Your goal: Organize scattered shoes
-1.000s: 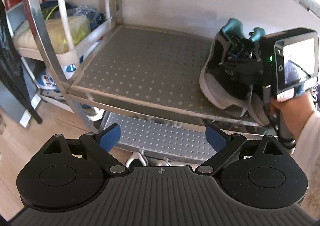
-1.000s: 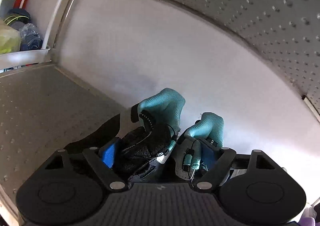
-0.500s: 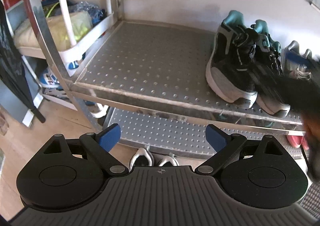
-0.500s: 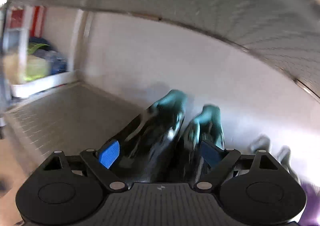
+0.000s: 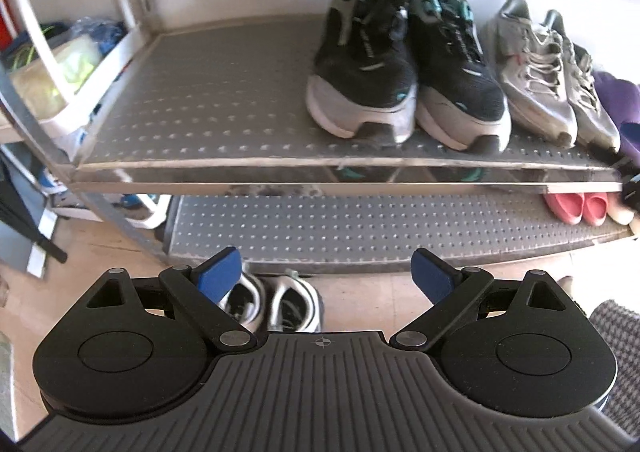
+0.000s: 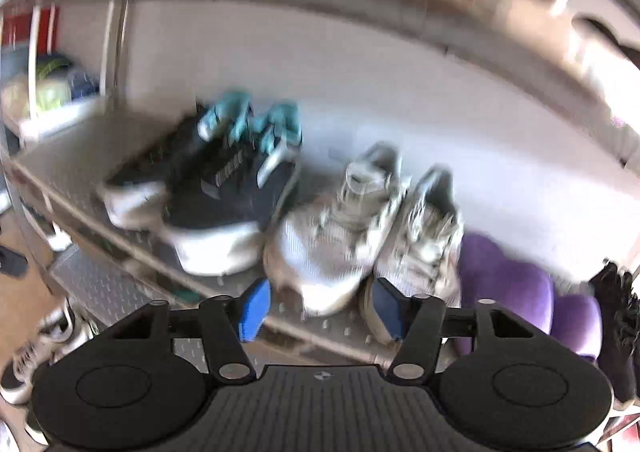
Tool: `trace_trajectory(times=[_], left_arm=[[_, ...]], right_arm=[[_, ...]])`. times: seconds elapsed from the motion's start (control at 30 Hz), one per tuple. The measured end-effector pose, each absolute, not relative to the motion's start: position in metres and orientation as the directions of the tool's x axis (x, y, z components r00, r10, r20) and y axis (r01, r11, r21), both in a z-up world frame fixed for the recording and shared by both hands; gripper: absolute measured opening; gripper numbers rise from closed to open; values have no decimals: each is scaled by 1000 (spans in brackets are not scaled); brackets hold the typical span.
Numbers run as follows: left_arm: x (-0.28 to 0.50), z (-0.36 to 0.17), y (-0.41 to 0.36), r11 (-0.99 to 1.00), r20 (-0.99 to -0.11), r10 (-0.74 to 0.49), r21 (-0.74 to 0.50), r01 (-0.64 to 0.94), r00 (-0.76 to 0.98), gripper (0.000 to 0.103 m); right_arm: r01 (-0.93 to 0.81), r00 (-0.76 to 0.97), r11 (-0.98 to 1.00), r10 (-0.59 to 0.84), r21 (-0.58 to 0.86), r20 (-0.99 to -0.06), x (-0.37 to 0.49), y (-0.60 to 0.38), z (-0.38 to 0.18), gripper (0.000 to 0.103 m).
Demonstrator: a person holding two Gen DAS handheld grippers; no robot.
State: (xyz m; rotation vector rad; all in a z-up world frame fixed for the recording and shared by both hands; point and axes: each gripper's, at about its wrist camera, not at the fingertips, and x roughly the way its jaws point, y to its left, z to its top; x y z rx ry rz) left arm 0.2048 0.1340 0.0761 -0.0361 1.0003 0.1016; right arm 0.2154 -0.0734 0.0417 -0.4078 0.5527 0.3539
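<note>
the pair of black mesh running shoes with teal heels and white soles (image 5: 404,63) stands toes-out on the perforated grey metal shelf (image 5: 208,99), ahead of and above the left claw (image 5: 326,272), touching side by side, just beside the pair of pale grey laced trainers (image 5: 552,71). the left claw hangs released with nothing between its blue pads, and directly under it on the pale wooden floor (image 5: 100,248) sits a pair of white and black sneakers (image 5: 272,302), likely the next to shelve. to do it well, drop the left claw straight onto the inner heel collars, pinching both together, then lift clear before swinging in. the right claw (image 6: 318,308) holds nothing and its jaws are closing on empty air; its view is smeared, so its exact gap from the grey trainers ahead is uncertain. open shelf lies ahead-left of the left claw. mind the shelf's front lip (image 5: 320,173) and the slanted steel upright (image 5: 52,155) at the far left.
</note>
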Motion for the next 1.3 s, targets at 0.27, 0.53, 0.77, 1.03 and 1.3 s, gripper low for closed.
trace_trajectory(times=[0.27,0.53,0.77,1.03,1.3], left_arm=[[220,69,122,993,-854,76,17,-118,515,95],[224,58,120,994,-869,91,46,-104,487,95],[222,56,118,994,-875,75,27,-106,479,95],[217,60,127,993,-871,74,21,-113,486,95],[200,68,159,988,-870,76,0,-154,487,95]], right_arm=[[-500,816,728,214,-470,-537,233,-37,19,39],[-477,853,584,128,-657,-506,247,-18,-11,34],[-501,842,495,87,-710,-533,240,-23,-8,30],[-493,842,549,105,-675,-529,228,-29,-2,52],[-431,810,842,202,-325,-550,182,-56,57,84]])
